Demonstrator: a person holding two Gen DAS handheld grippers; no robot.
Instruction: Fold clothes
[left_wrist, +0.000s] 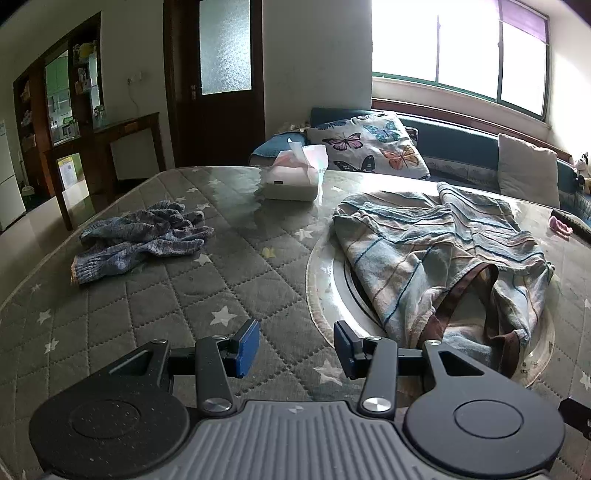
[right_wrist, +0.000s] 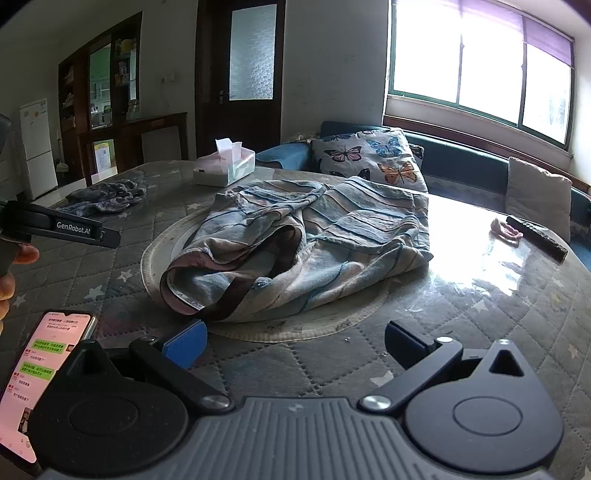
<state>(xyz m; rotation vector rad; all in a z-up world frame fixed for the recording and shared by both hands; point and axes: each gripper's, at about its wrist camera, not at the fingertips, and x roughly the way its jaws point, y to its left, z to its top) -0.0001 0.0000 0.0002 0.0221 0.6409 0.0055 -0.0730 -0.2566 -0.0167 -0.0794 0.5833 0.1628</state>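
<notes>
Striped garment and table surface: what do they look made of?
Striped garment: soft woven or knit cloth, probably cotton, matte; it creases and slumps limply. Table cover: quilted star-print fabric, apparently under a clear glossy sheet, judging by window glare and reflections.

Striped shorts (right_wrist: 295, 251), one pair: we recorded pale blue, beige and cream bands with a dark brown waistband; unfolded and rumpled; lay flat on the round turntable (right_wrist: 159, 240) of the quilted table; waistband gaped open toward us; legs extended away toward the window side.
</notes>
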